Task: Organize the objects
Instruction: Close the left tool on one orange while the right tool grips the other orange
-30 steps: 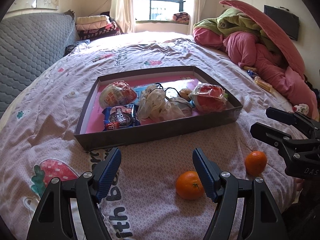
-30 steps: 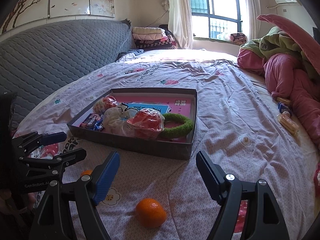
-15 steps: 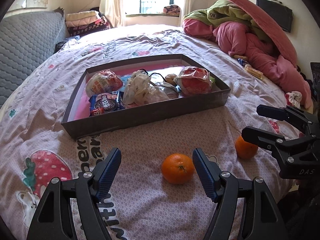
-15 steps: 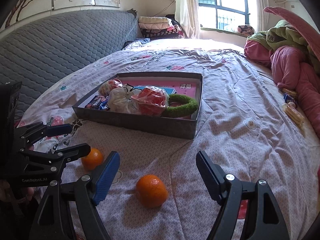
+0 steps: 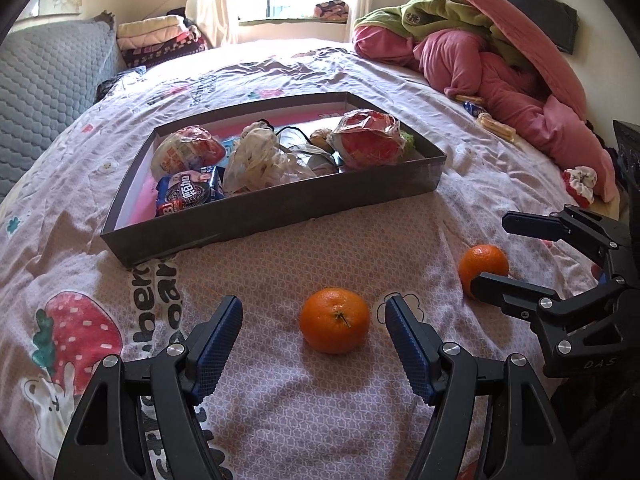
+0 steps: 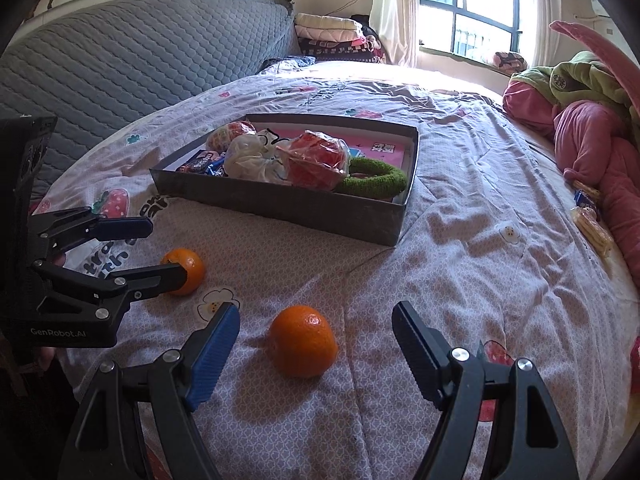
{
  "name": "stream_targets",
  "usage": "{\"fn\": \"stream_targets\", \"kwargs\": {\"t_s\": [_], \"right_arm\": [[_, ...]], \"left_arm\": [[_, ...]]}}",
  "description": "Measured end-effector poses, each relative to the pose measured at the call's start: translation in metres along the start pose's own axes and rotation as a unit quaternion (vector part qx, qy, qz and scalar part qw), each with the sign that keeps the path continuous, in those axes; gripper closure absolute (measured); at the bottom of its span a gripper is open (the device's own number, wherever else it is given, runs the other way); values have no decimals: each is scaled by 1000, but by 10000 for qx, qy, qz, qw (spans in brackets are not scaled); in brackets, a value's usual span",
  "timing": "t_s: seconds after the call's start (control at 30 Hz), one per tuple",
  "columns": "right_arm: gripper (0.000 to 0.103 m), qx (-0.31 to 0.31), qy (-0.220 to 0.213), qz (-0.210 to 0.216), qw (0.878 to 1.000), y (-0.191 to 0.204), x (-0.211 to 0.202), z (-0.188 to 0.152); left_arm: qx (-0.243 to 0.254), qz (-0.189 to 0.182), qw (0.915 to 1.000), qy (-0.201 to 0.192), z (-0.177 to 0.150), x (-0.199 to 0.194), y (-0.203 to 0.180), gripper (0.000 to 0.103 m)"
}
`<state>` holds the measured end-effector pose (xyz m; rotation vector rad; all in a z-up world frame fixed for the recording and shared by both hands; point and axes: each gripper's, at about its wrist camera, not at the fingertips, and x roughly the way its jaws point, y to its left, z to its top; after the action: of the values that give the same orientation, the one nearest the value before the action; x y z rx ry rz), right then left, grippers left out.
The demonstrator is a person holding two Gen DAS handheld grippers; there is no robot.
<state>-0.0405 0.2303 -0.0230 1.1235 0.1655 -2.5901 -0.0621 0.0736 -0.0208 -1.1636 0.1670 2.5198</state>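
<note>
Between each tool's (image 5: 314,326) (image 6: 316,334) parted, empty fingers lies an orange (image 5: 334,320) (image 6: 303,341); lower squarely before closing.

Now framed squarely between the spread jaws of the left hand-held gripper (image 5: 313,334): one orange (image 5: 334,320), earlier beside its right finger. Likewise the other orange (image 6: 303,341) within the lowered right hand-held gripper (image 6: 316,340).

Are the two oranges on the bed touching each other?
Apart. In the left wrist view, bare bedspread shows between the nearer orange and the other orange; the right wrist view shows the same gap.
</note>
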Motion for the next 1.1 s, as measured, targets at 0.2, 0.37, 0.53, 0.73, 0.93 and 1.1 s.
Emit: {"fn": "stream_targets", "kwargs": {"t_s": [0.2,0.37,0.53,0.73,0.93,1.1], "right_arm": [[28,65,101,120,9999,0,5,-5],[32,-20,126,64,9999,4,8,-7],[39,-15,178,107,9998,5,10,-9],[45,0,233,146,9996,5,14,-10],[50,-50,218,108,9997,7,15,-11],[65,-18,267,185,9995,8,18,-11]], "left_arm": [[20,-39,10000,81,-2,4,-3,28],[-39,-85,9998,153,-3,9,-3,28],[-72,-91,9998,184,-3,11,-3,28],[-79,-126,9997,172,-2,11,-4,28],[-84,-113,9997,195,-2,14,-4,31],[-100,-144,9996,214,-1,16,-6,36]]}}
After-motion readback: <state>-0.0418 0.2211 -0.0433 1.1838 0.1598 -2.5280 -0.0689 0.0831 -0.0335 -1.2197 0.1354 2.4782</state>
